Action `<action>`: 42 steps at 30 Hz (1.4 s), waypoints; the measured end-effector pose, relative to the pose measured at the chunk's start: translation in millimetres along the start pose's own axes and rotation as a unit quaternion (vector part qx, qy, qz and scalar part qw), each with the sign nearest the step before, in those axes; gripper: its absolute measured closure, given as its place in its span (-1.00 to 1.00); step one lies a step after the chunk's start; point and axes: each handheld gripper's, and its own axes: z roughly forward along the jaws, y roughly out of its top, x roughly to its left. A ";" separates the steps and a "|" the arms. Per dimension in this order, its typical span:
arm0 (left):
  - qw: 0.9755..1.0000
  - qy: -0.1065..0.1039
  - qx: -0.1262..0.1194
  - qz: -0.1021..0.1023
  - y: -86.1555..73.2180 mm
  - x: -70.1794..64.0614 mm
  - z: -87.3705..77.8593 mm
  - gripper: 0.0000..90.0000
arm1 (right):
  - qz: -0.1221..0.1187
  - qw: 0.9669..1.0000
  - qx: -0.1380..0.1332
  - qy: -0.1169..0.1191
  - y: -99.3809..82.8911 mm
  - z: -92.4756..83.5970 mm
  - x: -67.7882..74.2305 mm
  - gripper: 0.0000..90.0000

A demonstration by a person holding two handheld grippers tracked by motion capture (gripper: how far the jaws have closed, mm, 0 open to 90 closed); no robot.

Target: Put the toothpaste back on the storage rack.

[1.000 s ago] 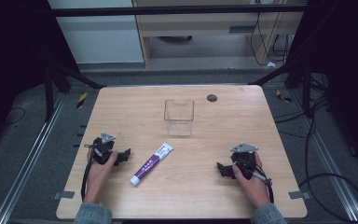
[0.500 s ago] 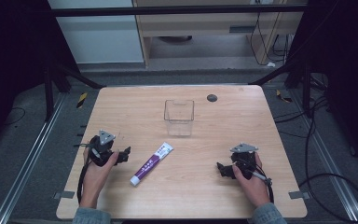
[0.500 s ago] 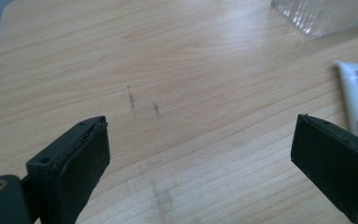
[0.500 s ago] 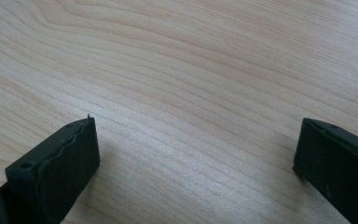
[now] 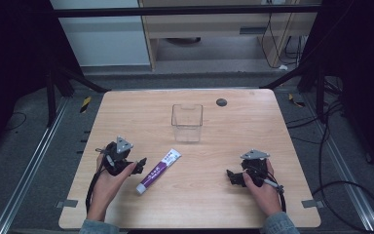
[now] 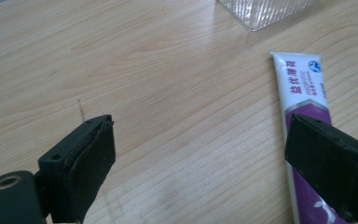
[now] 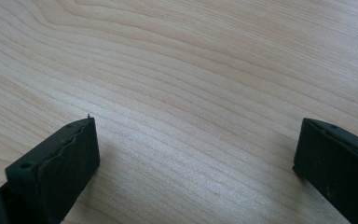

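A white and purple toothpaste tube (image 5: pixel 158 171) lies flat on the wooden table (image 5: pixel 209 204), slanting from near left toward a clear plastic box (image 5: pixel 187 122) at mid table. My left gripper (image 5: pixel 137 165) rests low on the table just left of the tube, open, its jaws wide apart. In the left gripper view the tube (image 6: pixel 305 100) runs under the right jaw and the box's corner (image 6: pixel 265 10) stands ahead. My right gripper (image 5: pixel 232 177) rests at the near right, open, with bare wood between its jaws (image 7: pixel 196 154).
A small dark round spot (image 5: pixel 221 102) sits near the table's far edge, right of the box. Black frame posts and cables stand around the table on the grey floor. Both hands rest on the table near its front edge.
My left gripper has edged slightly forward and right, closer to the tube. The right gripper, tube and box have not moved.
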 end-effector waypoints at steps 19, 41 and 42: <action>0.997 -0.047 0.055 0.034 8.3 -33.3 13.7 -0.82 | -0.002 1.000 0.000 0.001 0.1 0.2 -0.4 -0.99; 0.972 -0.078 0.191 0.116 42.8 -70.4 48.9 -0.52 | -0.004 1.000 0.000 0.000 0.0 0.3 -0.7 -0.99; 0.971 -0.075 0.197 0.116 43.5 -70.4 50.3 -0.49 | -0.005 1.000 0.000 0.000 -0.1 0.3 -0.7 -0.99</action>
